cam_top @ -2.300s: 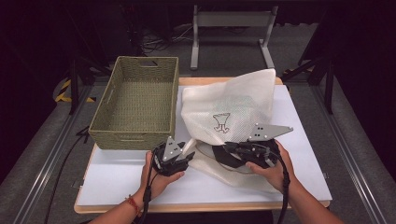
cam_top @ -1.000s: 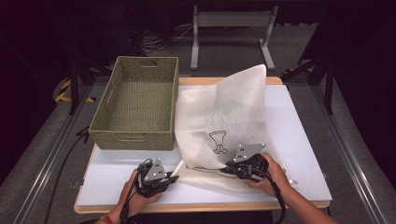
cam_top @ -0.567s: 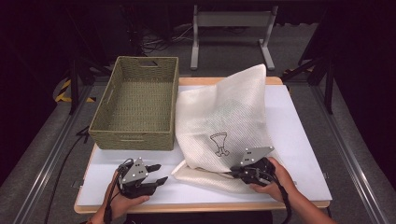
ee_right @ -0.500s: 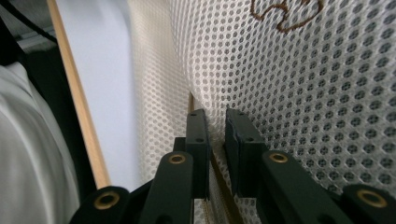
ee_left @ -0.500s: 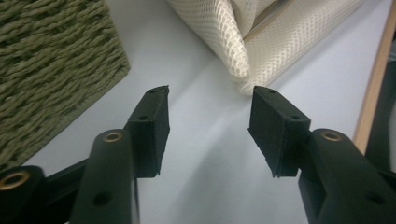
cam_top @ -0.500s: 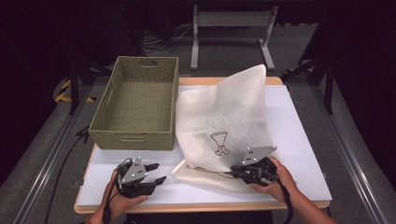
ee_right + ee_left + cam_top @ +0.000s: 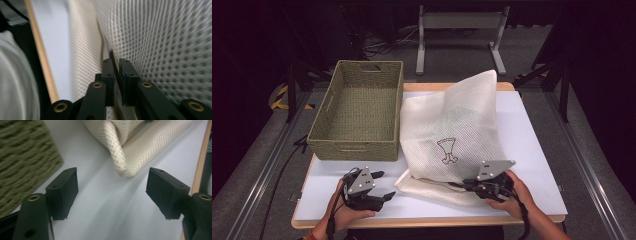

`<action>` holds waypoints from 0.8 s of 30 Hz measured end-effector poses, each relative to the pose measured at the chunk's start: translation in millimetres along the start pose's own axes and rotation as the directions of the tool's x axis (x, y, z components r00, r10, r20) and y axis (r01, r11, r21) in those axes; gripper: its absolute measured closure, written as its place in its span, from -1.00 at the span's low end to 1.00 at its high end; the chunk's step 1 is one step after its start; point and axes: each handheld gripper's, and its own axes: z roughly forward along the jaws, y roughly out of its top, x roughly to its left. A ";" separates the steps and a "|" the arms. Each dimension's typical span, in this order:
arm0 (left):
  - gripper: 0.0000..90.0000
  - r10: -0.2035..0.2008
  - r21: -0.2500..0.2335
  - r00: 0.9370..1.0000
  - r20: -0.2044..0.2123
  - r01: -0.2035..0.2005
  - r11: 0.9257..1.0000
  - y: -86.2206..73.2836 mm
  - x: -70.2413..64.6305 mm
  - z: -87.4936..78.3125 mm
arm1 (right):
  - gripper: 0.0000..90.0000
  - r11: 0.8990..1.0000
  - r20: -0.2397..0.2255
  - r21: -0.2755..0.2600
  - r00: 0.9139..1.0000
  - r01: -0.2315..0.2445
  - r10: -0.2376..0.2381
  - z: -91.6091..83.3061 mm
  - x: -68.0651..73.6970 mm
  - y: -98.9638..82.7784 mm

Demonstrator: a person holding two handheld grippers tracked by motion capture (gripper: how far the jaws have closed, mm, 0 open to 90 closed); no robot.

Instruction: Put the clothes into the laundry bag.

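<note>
A cream mesh laundry bag is spread flat on the white table, just right of an empty green woven basket. Its near edge is pinched between the closed jaws of the right gripper, apparently to keep it held. The left gripper is held just off the bag's folded corner; its jaws have just been opening, with nothing between them.

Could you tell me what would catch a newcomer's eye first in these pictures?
The big cream mesh bag spread over the middle of the white table, a small dark figure printed on it. Left of it stands an empty green woven basket. The right gripper pinches the bag's near edge; the left gripper hangs open beside it.
</note>
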 end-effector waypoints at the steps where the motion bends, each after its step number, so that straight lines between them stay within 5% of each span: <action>1: -0.48 -0.014 -0.014 1.000 -0.012 0.014 1.000 -1.3 3.1 -3.8 | 0.78 1.000 0.026 -0.026 1.000 0.014 -0.014 -7.7 0.6 -0.5; 8: -0.55 -0.041 -0.067 0.997 -0.060 0.037 0.997 -5.0 13.8 -17.9 | 0.77 0.987 0.191 -0.157 0.981 0.026 0.005 -45.8 -8.3 -9.1; 13: -0.58 -0.072 -0.061 0.996 -0.061 0.068 0.996 -8.7 16.7 -15.0 | 0.77 0.991 0.158 -0.136 0.987 0.006 0.015 -43.3 -8.4 -12.5; 19: -0.63 -0.092 -0.075 0.992 -0.088 0.085 0.994 -10.4 17.5 -19.4 | 0.64 0.985 0.195 -0.167 0.981 0.029 0.004 -49.8 -8.2 -13.0; 21: -0.65 -0.096 -0.095 0.992 -0.085 0.088 0.992 -12.0 18.8 -23.5 | 0.58 0.981 0.237 -0.195 0.971 0.023 0.025 -60.7 -11.0 -14.3; 24: -0.67 -0.109 -0.112 0.988 -0.110 0.097 0.989 -14.6 21.7 -30.6 | 0.49 0.960 0.292 -0.281 0.952 -0.011 0.096 -81.9 -21.7 -23.1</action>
